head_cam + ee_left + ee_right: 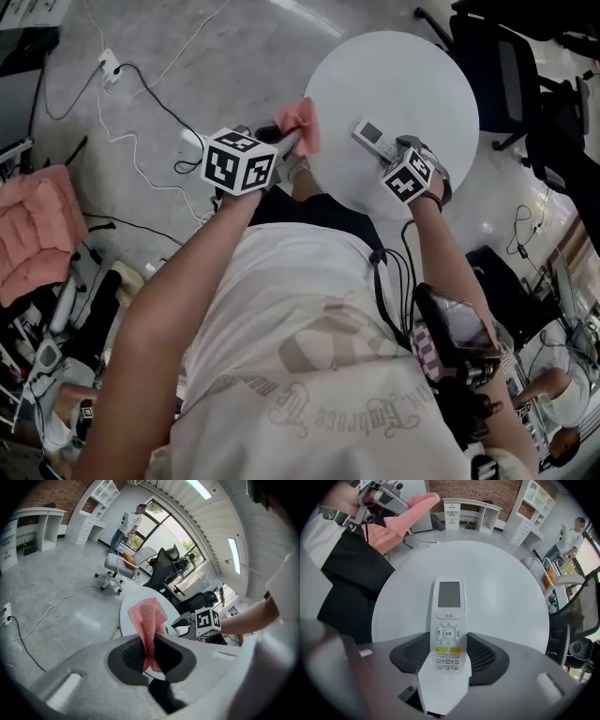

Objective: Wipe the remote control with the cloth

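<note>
Remote control (449, 616) pinched at its button end by the right gripper (449, 645), long axis pointing away across the white table (506, 597); left gripper (152, 644), clamped on pink cloth (148, 615), nearby at its left

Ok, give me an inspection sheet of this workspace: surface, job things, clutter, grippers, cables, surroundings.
surface: round white table, holding only the remote control.
job's things: remote control lies buttons up; pink cloth bunched in the left gripper, at the table's edge.
clutter: nothing seen.
grippers: left gripper shut on the cloth; right gripper points down, closed on the remote control's button end.
cables: power strip and white cable loose on the floor.
surroundings: concrete floor, black office chair by the table, folded pink fabric to the left, another person far off.
</note>
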Tool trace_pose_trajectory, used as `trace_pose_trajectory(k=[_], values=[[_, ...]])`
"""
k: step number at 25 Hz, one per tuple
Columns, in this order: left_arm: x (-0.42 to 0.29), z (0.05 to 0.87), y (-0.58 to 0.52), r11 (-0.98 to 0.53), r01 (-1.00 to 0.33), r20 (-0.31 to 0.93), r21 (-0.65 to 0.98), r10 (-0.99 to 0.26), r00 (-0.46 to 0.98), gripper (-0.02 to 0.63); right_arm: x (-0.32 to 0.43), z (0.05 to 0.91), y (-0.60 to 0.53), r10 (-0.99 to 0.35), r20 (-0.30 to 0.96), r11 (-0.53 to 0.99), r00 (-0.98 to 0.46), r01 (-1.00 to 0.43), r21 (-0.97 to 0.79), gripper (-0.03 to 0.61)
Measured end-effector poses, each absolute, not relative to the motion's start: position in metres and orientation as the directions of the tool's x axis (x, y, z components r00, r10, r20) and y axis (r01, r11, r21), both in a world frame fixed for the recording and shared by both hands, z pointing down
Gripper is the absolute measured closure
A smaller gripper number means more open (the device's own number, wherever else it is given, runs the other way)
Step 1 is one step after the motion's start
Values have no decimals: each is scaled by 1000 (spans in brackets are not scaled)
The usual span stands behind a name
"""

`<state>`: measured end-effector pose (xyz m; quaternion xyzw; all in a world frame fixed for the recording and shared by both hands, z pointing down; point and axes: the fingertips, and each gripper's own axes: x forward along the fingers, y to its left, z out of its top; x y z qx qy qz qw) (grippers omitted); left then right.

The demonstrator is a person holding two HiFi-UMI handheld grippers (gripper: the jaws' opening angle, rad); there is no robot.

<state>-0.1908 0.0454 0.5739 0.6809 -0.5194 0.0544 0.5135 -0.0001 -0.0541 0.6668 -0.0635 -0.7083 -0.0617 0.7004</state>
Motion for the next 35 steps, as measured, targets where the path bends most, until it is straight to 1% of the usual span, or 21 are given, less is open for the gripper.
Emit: trace_pose_trajectory(k=[3, 4, 6, 9, 12, 14, 16, 19, 22, 25, 27, 29, 31, 35], values=[[-197, 574, 56, 67, -761, 603, 645, -655, 454, 595, -3, 668, -51, 7, 1000, 989, -12, 149, -5, 325], [-198, 572, 58, 61, -759, 600, 648, -654, 460, 595, -4, 666, -49, 18, 999, 994, -26, 111, -15, 325], [-198, 568, 61, 42, -751, 587, 659, -652, 479, 595, -8, 661, -45, 46, 996, 999, -81, -12, -47, 327], [-193, 561, 60, 16, -730, 558, 684, -655, 509, 595, -9, 652, -38, 104, 974, 958, -201, -242, -153, 330], [-192, 557, 52, -7, -717, 539, 697, -654, 531, 595, -12, 641, -35, 142, 923, 851, -357, -432, -298, 330], [-190, 552, 42, -31, -714, 535, 700, -639, 553, 595, -17, 629, -36, 145, 866, 760, -478, -506, -407, 330], [-184, 543, 29, -65, -701, 522, 710, -620, 586, 595, -21, 613, -40, 132, 800, 680, -586, -534, -503, 330], [-166, 529, 9, -134, -655, 474, 743, -585, 658, 595, -28, 581, -48, 87, 663, 585, -744, -500, -638, 330], [-137, 511, 0, -216, -570, 397, 793, -528, 751, 595, -37, 535, -52, 33, 446, 510, -894, -369, -777, 328], [-106, 492, -2, -288, -456, 297, 842, -457, 838, 595, -40, 488, -57, -43, 244, 461, -969, -236, -855, 328], [-91, 483, -6, -329, -395, 247, 858, -411, 878, 595, -41, 462, -63, -88, 149, 451, -985, -173, -876, 328], [-80, 475, -11, -368, -350, 209, 862, -370, 905, 595, -42, 443, -68, -118, 75, 455, -990, -121, -882, 328], [-72, 466, -13, -399, -307, 175, 864, -335, 926, 595, -43, 430, -70, -137, 27, 458, -990, -87, -884, 328], [-65, 454, -19, -428, -268, 138, 863, -309, 941, 595, -50, 421, -66, -121, -1, 467, -993, -56, -882, 328]])
